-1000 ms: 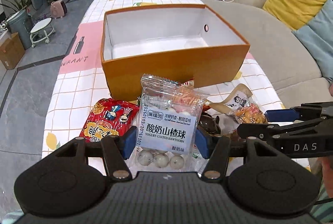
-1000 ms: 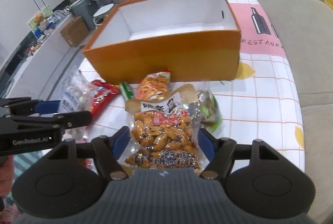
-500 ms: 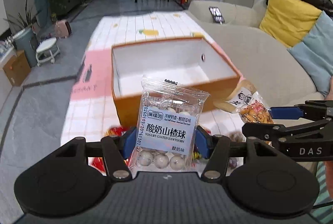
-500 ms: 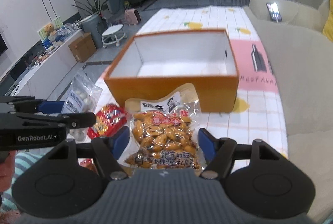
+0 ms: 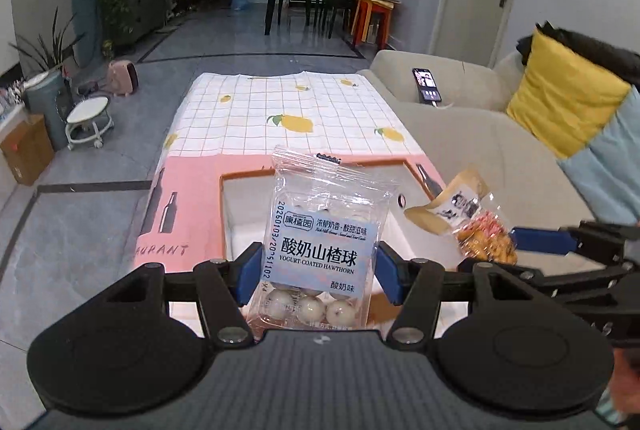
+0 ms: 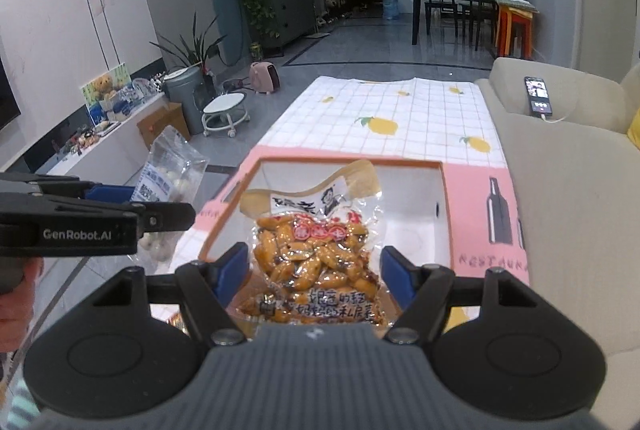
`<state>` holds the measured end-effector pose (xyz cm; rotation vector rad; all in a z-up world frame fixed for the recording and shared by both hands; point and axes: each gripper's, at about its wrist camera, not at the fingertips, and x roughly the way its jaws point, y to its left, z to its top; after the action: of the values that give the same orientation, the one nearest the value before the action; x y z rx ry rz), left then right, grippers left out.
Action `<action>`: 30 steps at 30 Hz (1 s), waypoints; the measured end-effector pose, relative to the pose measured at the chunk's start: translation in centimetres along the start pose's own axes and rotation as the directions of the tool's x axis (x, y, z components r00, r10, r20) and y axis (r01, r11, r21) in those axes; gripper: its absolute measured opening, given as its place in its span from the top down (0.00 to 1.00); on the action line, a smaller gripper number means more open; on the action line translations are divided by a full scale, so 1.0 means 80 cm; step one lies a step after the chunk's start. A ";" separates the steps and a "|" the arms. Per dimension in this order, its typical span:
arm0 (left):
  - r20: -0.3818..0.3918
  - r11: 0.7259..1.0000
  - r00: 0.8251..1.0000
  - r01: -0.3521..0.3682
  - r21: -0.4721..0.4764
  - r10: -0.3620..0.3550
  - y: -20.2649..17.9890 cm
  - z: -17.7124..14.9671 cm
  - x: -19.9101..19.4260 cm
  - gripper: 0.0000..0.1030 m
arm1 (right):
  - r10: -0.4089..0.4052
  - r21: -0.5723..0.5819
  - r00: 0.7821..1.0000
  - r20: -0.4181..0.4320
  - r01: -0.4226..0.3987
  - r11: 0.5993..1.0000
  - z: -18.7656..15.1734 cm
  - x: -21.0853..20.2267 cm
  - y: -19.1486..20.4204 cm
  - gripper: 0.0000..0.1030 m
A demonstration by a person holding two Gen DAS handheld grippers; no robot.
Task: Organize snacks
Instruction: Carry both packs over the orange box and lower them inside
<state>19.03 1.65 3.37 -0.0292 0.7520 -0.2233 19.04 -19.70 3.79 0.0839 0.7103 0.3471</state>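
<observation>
My left gripper [image 5: 318, 278] is shut on a clear bag of yogurt-coated hawthorn balls [image 5: 324, 250] and holds it up above the near part of the orange box [image 5: 240, 176]. My right gripper [image 6: 314, 276] is shut on a clear bag of orange-brown nuts [image 6: 316, 250] and holds it above the same box [image 6: 400, 164], whose inside is white and bare. The nut bag [image 5: 476, 226] and right gripper show at the right of the left wrist view. The hawthorn bag [image 6: 168, 174] and left gripper show at the left of the right wrist view.
The box stands on a table with a white checked lemon cloth [image 5: 280, 106] and a pink placemat [image 5: 188, 198]. A beige sofa [image 5: 480, 150] with a phone [image 5: 427, 85] and cushions runs along the right. Grey floor, a stool and plants are to the left.
Both grippers have risen from the snack pile with their bags and moved forward over the box. The loose snacks on the table have dropped out of sight.
</observation>
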 end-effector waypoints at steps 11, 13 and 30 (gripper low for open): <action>-0.142 0.998 0.988 -0.057 0.003 0.057 0.025 0.034 0.114 0.35 | -0.025 0.033 0.989 -0.148 0.030 0.999 0.041 0.146 -0.028 0.33; -0.181 0.998 0.981 -0.069 0.011 0.069 0.029 0.033 0.135 0.35 | -0.032 0.029 0.981 -0.189 0.038 0.999 0.040 0.172 -0.033 0.33; -0.370 0.990 0.921 -0.085 0.115 0.122 0.030 0.003 0.235 0.34 | 0.002 0.001 0.896 -0.444 -0.002 1.000 -0.004 0.305 -0.042 0.32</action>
<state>32.98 -0.01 -9.36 0.1505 1.1227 -0.1651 36.93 -14.58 -12.33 0.0036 1.1653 0.3723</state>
